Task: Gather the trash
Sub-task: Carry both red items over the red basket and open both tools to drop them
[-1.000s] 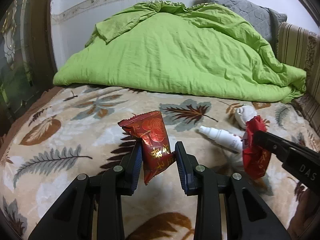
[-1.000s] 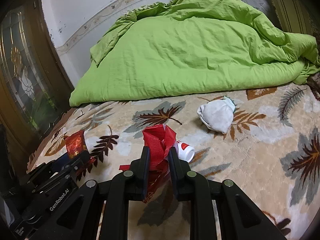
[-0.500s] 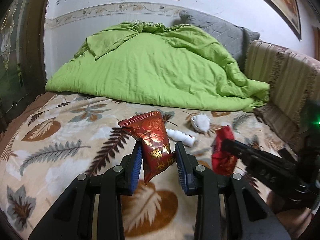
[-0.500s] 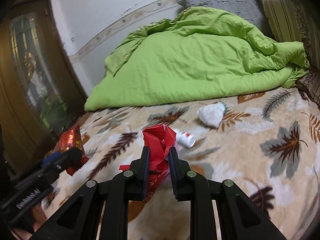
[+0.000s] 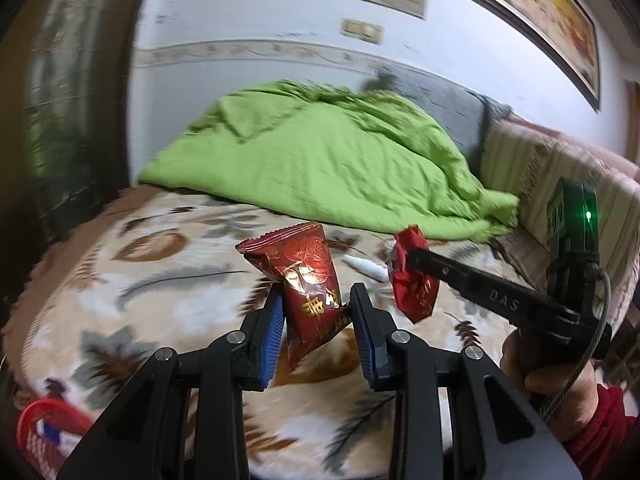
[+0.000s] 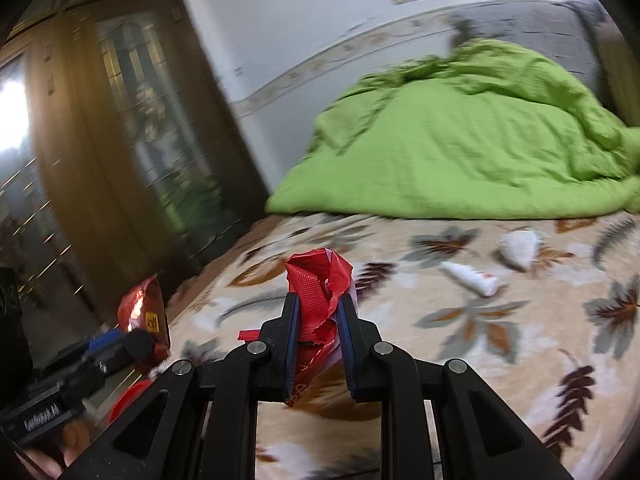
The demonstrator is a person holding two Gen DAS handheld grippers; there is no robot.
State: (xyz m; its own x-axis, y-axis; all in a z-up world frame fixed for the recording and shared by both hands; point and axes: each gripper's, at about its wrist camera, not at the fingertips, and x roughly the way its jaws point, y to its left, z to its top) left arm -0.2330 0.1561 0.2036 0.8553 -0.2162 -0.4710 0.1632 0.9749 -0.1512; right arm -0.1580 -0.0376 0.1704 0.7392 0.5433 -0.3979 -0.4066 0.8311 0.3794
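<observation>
Item 1: left tongs (image 5: pixel 316 316), black with blue pads, pinching a dark red snack wrapper (image 5: pixel 306 276) by its lower half. The wrapper is standing tilted above the bed, its crimped top edge pointing up and left, gold lettering showing between the pads. In the right wrist view the same wrapper (image 6: pixel 146 314) is appearing at lower left, clamped in the left tongs (image 6: pixel 140 344).

Item 2: right tongs (image 6: pixel 318 316), pressed together on a crumpled bright red wrapper (image 6: pixel 320 280). The wrapper is bunching up above the fingertips, and a strip of it is hanging down between the jaws. In the left wrist view these tongs (image 5: pixel 404 256) are reaching in from the right, gripping the same red wrapper (image 5: pixel 412 284) in the air just beside the dark red one. A hand (image 5: pixel 552 380) with a red sleeve is gripping the handle.

Item 3: bed (image 6: pixel 520 352), covered with a beige leaf-patterned blanket, lying below both wrappers.

Item 4: white tube (image 6: pixel 470 278), lying on the blanket, well apart from both tongs.

Item 5: crumpled white tissue (image 6: pixel 518 246), resting on the blanket just beyond the tube.

Item 6: green quilt (image 5: pixel 328 160), heaped across the far part of the bed.

Item 7: red basket (image 5: pixel 44 428), partly showing at the lower left edge of the left wrist view.
</observation>
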